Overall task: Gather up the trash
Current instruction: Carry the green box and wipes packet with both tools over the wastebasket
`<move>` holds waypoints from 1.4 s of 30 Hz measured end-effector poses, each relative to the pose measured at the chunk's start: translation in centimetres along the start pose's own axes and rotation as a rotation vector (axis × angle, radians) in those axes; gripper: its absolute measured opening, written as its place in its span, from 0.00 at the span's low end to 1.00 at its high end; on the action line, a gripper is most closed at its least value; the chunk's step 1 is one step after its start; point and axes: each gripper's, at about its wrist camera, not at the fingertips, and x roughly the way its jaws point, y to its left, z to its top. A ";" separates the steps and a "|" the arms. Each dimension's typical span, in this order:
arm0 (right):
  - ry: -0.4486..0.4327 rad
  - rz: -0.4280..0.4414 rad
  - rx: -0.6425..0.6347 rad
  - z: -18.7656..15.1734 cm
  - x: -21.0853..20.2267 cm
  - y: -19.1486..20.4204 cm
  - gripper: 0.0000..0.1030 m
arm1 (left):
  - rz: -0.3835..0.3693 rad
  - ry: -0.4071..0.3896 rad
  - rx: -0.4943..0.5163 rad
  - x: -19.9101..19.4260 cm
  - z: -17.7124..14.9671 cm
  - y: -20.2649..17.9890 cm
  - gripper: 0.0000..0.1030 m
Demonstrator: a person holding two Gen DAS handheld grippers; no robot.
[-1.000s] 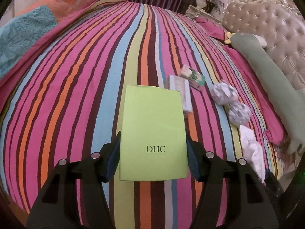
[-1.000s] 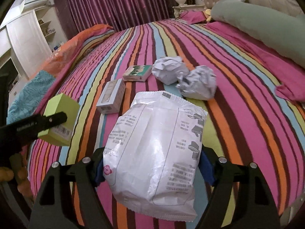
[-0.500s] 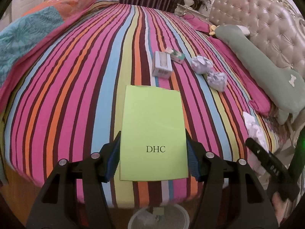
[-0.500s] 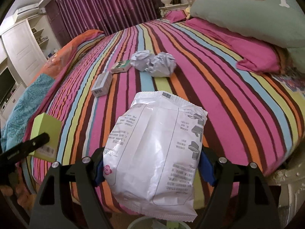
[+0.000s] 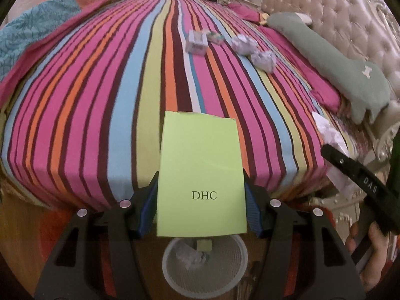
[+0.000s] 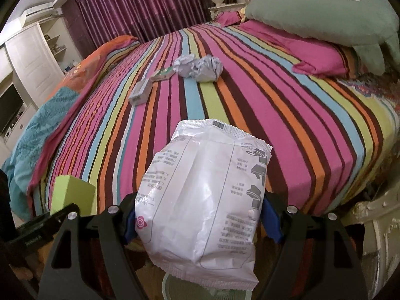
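Observation:
My left gripper (image 5: 201, 206) is shut on a lime-green DHC box (image 5: 201, 175), held just past the bed's edge above a white mesh bin (image 5: 205, 262) with some trash in it. In my right gripper (image 6: 200, 217), shut, hangs a white plastic snack bag (image 6: 202, 200); a sliver of the bin's rim (image 6: 166, 285) shows below it. The green box (image 6: 73, 193) and left gripper also appear at the lower left of the right wrist view. On the striped bedspread (image 6: 250, 100) lie a grey box (image 6: 140, 92), a small green-and-white box (image 6: 162, 74) and two crumpled paper balls (image 6: 200, 68).
A green plush pillow (image 6: 325, 12) and pink pillows (image 6: 317, 52) lie by the tufted headboard (image 5: 337, 12). An orange and teal quilt (image 6: 50, 107) is bunched on the bed's left side. White cabinets (image 6: 30, 57) and purple curtains (image 6: 140, 2) stand behind. A hand (image 5: 370, 245) holds the right gripper.
Both grippers have drawn back from over the bed to beyond its edge, each still holding its item. The trash on the bed looks farther away, and the bin has come into view below.

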 end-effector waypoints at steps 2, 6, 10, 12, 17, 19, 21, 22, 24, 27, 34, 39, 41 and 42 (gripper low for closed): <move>0.015 0.002 -0.001 -1.0 -0.2 0.2 0.71 | -0.007 0.016 0.004 0.0 -1.2 -0.3 0.57; 0.042 0.001 -0.010 -2.7 -0.3 0.4 0.71 | -0.008 0.048 0.014 0.4 -3.6 -0.9 0.57; 0.082 0.008 -0.002 -4.3 0.0 0.4 0.71 | 0.005 0.087 0.022 1.3 -5.6 -1.2 0.57; 0.114 0.012 0.007 -5.3 0.4 0.3 0.71 | 0.004 0.108 0.018 1.8 -6.7 -1.2 0.57; 0.211 0.031 0.046 -7.5 1.8 -0.1 0.71 | -0.003 0.177 0.008 3.3 -8.7 -1.2 0.57; 0.251 0.040 0.060 -8.4 2.4 -0.1 0.71 | -0.004 0.209 0.000 4.0 -9.1 -1.1 0.57; 0.293 0.047 0.074 -9.1 3.1 -0.2 0.71 | -0.001 0.236 -0.008 4.6 -9.4 -1.0 0.57; 0.312 0.051 0.081 -9.3 3.4 -0.3 0.71 | -0.001 0.245 -0.011 4.9 -9.6 -1.0 0.57; 0.357 0.051 0.094 -10.0 4.3 -0.5 0.71 | -0.001 0.274 -0.020 5.6 -9.9 -0.9 0.57; 0.424 0.056 0.117 -10.9 5.5 -0.8 0.71 | -0.002 0.322 -0.036 6.8 -10.4 -0.8 0.57; 0.591 0.088 0.175 -13.0 8.5 -1.2 0.71 | -0.004 0.420 -0.095 9.3 -11.7 0.2 0.57; 0.675 0.087 0.243 -14.2 10.4 -2.2 0.71 | -0.003 0.499 -0.114 11.4 -12.8 0.3 0.57; 0.703 0.081 0.267 -14.6 11.0 -2.6 0.71 | -0.005 0.535 -0.123 12.3 -13.2 0.5 0.57; 0.718 0.075 0.277 -14.9 11.3 -2.8 0.71 | -0.005 0.555 -0.129 12.8 -13.4 0.6 0.57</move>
